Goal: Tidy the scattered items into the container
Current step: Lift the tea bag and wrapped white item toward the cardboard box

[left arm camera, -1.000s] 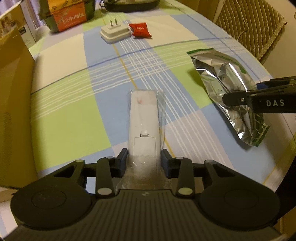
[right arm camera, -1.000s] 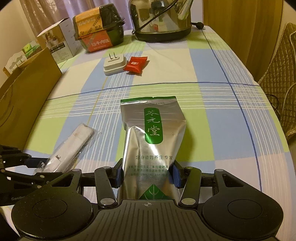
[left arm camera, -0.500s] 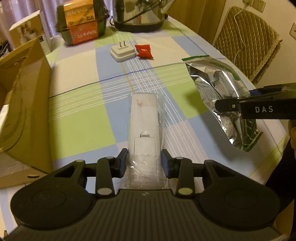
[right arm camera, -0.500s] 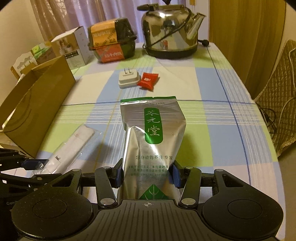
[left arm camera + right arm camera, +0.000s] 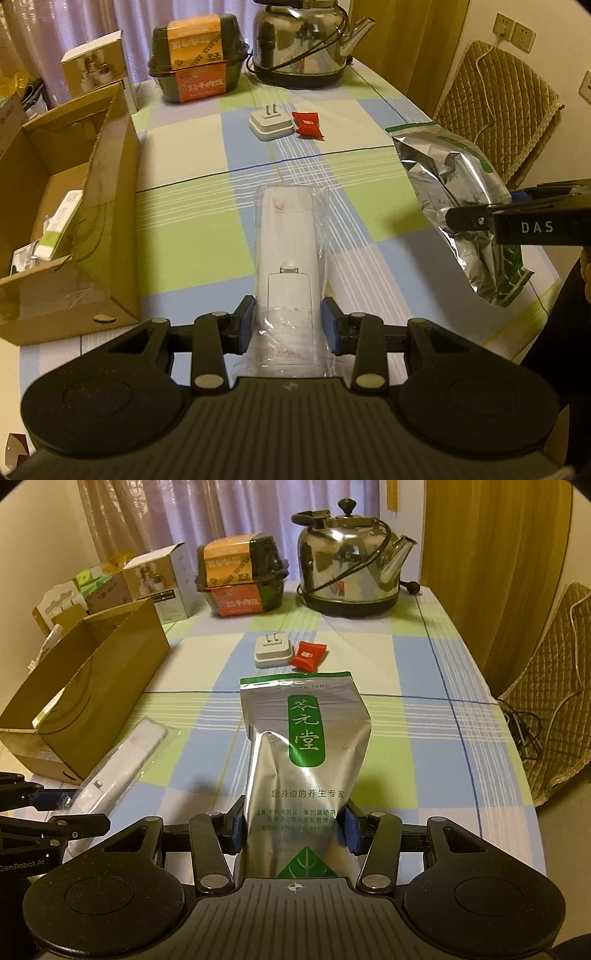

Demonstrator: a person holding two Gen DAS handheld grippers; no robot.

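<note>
My left gripper [image 5: 288, 325] is shut on a white remote in a clear plastic bag [image 5: 290, 243], held above the checked tablecloth. My right gripper [image 5: 293, 825] is shut on a silver foil pouch with a green label [image 5: 304, 746], also held off the table. The pouch [image 5: 458, 199] shows at the right of the left wrist view, and the bagged remote [image 5: 122, 753] at the lower left of the right wrist view. An open cardboard box [image 5: 74, 221] stands at the left with several items inside. A white plug adapter [image 5: 271, 123] and a red sachet [image 5: 307, 123] lie farther back on the table.
At the far end stand a steel kettle [image 5: 351, 568], a black-and-orange food box [image 5: 240, 578] and a white carton [image 5: 162, 579]. A chair with a quilted cover [image 5: 498, 107] sits past the table's right edge [image 5: 517, 775].
Both grippers have risen and drawn back with their loads. More of the table, the inside of the cardboard box and the kettle have come into view.
</note>
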